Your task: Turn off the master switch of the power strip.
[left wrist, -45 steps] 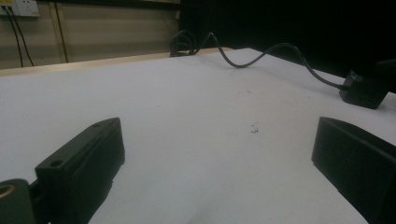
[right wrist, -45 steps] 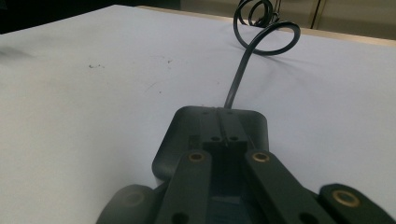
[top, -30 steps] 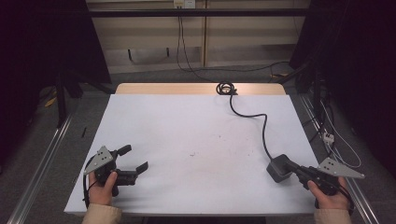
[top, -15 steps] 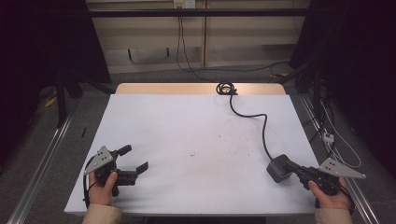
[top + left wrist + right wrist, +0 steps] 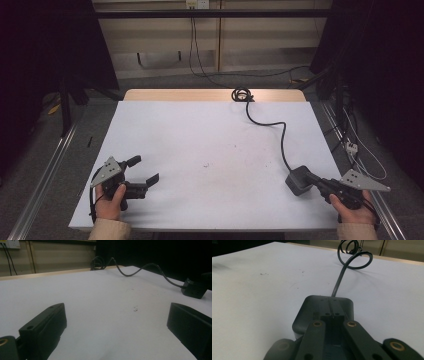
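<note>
Adapter (image 5: 299, 179), a dark power brick with its cable (image 5: 280, 131) trailing back across the desk (image 5: 200, 135), sat near the right edge, apparently pinched by the right hand-held gripper (image 5: 311, 180) (jaws pressed together); the left hand-held gripper (image 5: 142, 170) rested spread, holding nothing. Any lifting or moving remained undone.

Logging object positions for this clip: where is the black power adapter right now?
In the high view the black power adapter lies on the white table near its front right corner, at the right claw tips.
</note>
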Action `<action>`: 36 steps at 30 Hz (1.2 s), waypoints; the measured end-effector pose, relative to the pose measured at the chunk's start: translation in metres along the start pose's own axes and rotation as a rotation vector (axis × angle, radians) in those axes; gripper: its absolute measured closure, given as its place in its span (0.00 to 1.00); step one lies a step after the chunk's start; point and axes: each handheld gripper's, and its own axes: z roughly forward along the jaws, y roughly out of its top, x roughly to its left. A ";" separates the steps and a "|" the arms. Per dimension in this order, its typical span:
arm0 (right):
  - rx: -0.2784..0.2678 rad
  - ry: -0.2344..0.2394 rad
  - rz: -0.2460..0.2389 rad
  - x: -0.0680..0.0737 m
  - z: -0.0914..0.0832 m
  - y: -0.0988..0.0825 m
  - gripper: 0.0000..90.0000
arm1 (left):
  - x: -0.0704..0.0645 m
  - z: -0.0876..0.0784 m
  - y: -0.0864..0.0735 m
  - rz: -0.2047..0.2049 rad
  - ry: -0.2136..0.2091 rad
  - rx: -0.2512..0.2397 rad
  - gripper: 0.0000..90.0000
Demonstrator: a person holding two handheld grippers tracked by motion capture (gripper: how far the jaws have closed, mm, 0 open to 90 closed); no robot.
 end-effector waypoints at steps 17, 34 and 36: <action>0.002 -0.005 -0.004 0.001 0.001 0.000 1.00 | 0.000 0.000 0.000 0.000 0.002 -0.002 0.02; 0.005 -0.002 0.002 0.001 0.001 0.000 1.00 | 0.000 0.000 0.000 -0.001 0.003 -0.004 0.02; 0.004 -0.003 0.003 0.001 0.001 0.000 1.00 | -0.001 0.000 0.000 -0.004 0.004 -0.004 0.02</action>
